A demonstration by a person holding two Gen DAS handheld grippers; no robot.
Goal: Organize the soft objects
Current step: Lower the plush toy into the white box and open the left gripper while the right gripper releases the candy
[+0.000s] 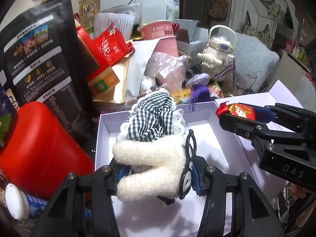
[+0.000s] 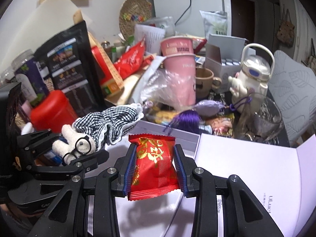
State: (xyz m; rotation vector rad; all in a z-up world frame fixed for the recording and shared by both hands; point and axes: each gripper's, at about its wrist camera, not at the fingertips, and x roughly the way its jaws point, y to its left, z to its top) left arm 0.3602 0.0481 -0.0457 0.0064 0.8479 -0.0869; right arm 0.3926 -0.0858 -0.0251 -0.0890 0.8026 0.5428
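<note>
While left gripper (image 1: 156, 169) clamps plush doll (image 1: 152, 169) over white box (image 1: 227, 134), lower before releasing; right gripper (image 2: 155, 165) grips red packet (image 2: 154, 164) beside box.

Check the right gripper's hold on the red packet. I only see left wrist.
Observer: Right wrist shows both right fingers pressed flat on the packet sides, with the packet centred between them.
Operator: Anything past the lid on that side?
Observer: Yes, a clear glass stands upright just beyond the far edge of the lid.
</note>
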